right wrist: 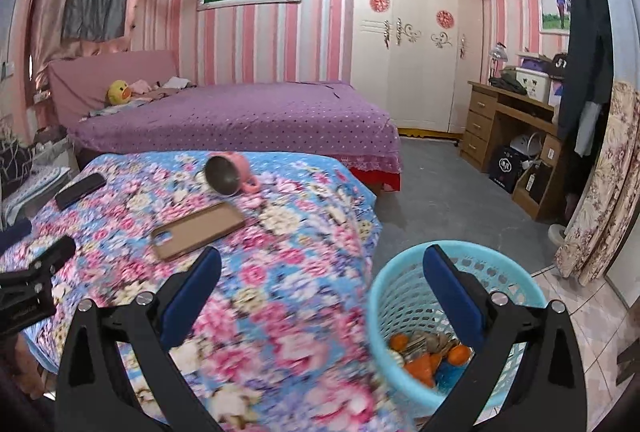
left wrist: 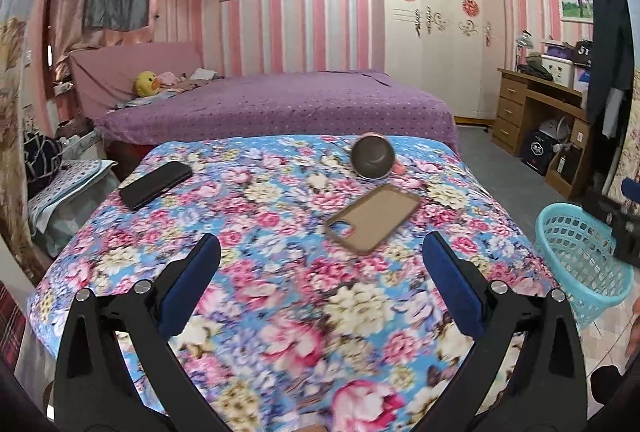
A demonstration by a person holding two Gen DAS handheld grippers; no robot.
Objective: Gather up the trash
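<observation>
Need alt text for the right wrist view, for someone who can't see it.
Open, empty right gripper above a blue basket holding orange scraps, beside a floral bedspread with a phone case, mug and phone.

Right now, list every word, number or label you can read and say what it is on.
"5": white digit, with a cut-off second character, on the dark item atop the desk.
Round white logo on the dark box under the desk: too blurred.
Engraving on the left gripper: too blurred.

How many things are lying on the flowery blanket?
3: a black phone at the far left, a pink cup tipped on its side at the back, and a brown phone case just in front of it.
</observation>
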